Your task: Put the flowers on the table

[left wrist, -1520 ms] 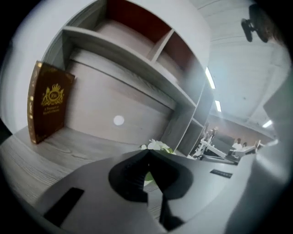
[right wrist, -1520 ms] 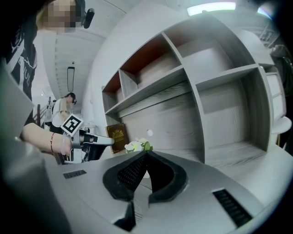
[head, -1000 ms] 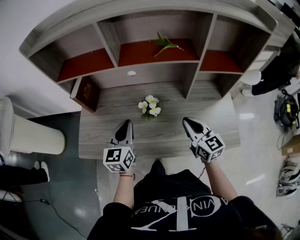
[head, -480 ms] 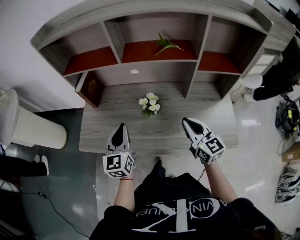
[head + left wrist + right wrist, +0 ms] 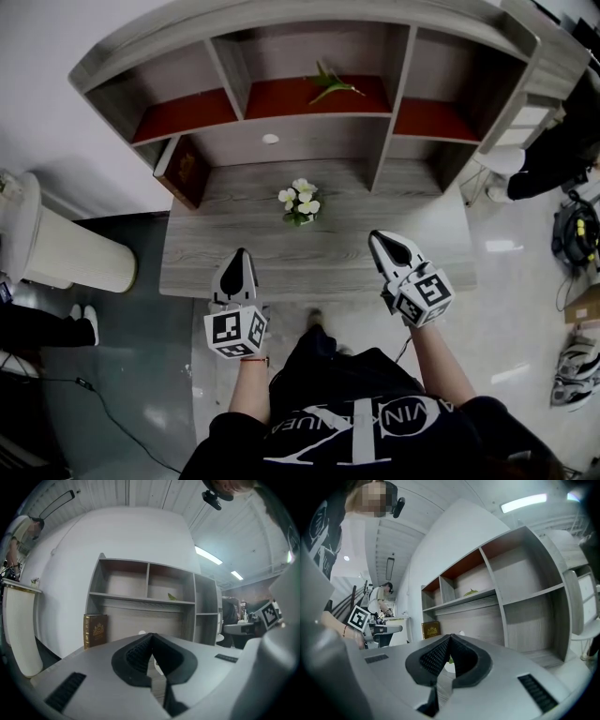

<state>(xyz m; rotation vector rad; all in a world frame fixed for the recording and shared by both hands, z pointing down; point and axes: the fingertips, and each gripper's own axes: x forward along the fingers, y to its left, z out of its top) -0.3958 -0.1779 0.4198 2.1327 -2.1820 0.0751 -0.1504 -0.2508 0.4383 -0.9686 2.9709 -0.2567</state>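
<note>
A small bunch of white flowers (image 5: 300, 201) stands on the grey wooden table (image 5: 216, 248), near its middle. A single green stem (image 5: 330, 85) lies on the red shelf of the middle compartment above; it also shows as a green sprig (image 5: 172, 596) in the left gripper view and as a green sprig (image 5: 470, 592) in the right gripper view. My left gripper (image 5: 237, 262) hovers at the table's front edge, shut and empty. My right gripper (image 5: 386, 246) is over the front right of the table, shut and empty too. White petals (image 5: 449, 666) peek out behind the right gripper's tips.
A grey shelf unit (image 5: 384, 112) with red-lined compartments stands at the back of the table. A brown book (image 5: 182, 171) leans at the table's left end. A white bin (image 5: 66, 253) stands on the floor to the left; bags (image 5: 574, 234) lie at the right.
Both grippers have drawn back from the flowers toward the table's front edge, the left one more than the right. The flowers have stayed in place.
</note>
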